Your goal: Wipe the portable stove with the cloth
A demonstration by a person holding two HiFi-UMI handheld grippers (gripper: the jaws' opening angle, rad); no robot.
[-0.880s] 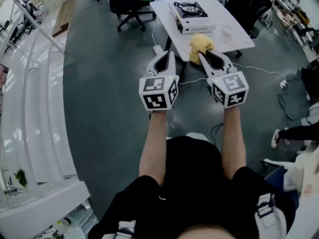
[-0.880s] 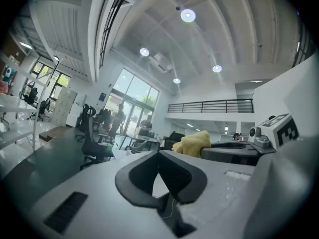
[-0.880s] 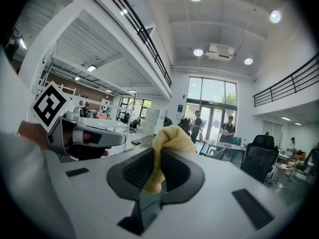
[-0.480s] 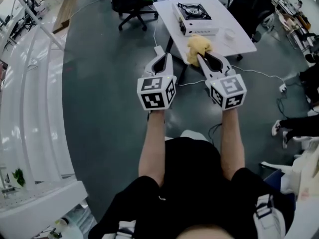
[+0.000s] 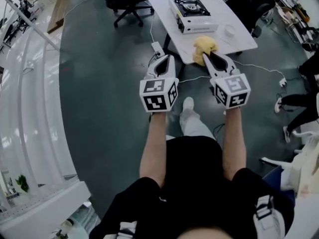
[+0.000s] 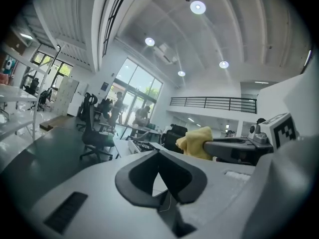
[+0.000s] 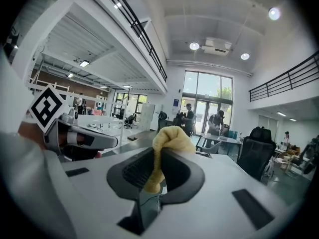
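White table [image 5: 223, 15] with portable stove [image 5: 192, 15] on dark grey office floor [image 5: 104, 83]

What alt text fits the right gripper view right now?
The right tongs are shut on a yellow cloth that bunches up above their tips. The left tongs show at the left edge, and people stand by glass doors beyond.

The portable stove [image 5: 192, 15] sits on the tabletop [image 5: 238, 41] toward its far left corner, with a small cup [image 5: 229, 31] near the right edge. The cloth [image 5: 203, 48] hangs over the near edge between the right gripper's [image 5: 208, 58] jaws, and the left gripper [image 5: 164, 59] is beside it, off the near left corner.
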